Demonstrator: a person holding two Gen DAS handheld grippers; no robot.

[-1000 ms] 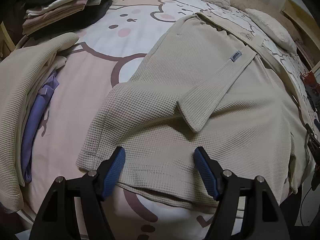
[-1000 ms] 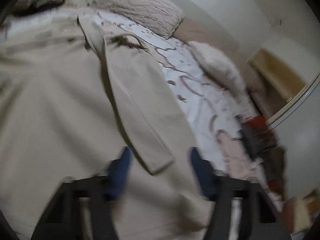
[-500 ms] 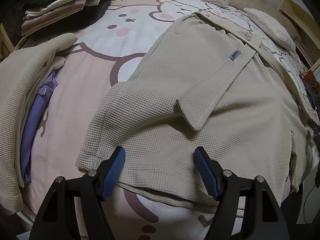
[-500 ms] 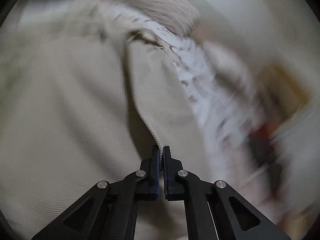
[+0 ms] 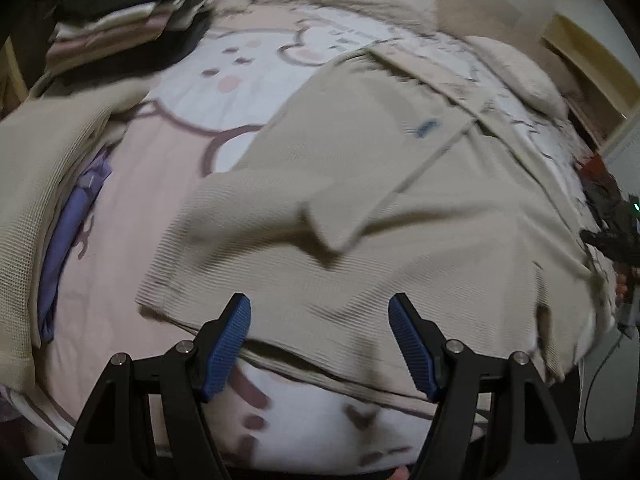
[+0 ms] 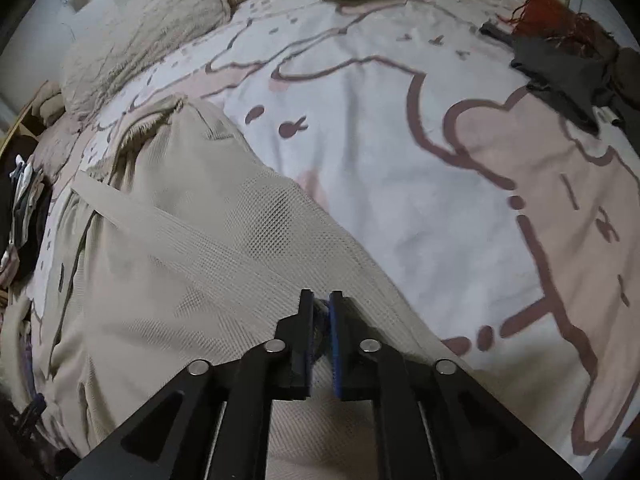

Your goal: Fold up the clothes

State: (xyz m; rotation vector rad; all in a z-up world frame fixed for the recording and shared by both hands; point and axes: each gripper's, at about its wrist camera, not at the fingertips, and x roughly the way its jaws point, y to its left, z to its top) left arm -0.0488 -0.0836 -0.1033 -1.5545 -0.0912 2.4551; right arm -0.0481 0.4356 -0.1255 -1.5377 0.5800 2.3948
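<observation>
A beige waffle-knit robe [image 5: 400, 216] lies spread on the bed, its belt [image 5: 424, 164] lying across it. My left gripper [image 5: 320, 344] is open and empty, its blue pads just above the robe's near hem. My right gripper [image 6: 321, 308] is shut on the robe's edge [image 6: 240, 248] and lifts the fabric over the bed. The right gripper shows dimly at the right edge of the left wrist view [image 5: 616, 240].
The bed cover [image 6: 400, 160] is white and pink with cartoon outlines. A stack of folded clothes [image 5: 120, 20] sits at the far left, another beige garment with purple cloth [image 5: 48, 184] at the left. Pillows [image 6: 152, 36] lie at the head. Dark and red items [image 6: 560, 40] lie at the right.
My right gripper closed on the robe's edge and swung it toward the open bed side. My left gripper stayed open and shifted slightly.
</observation>
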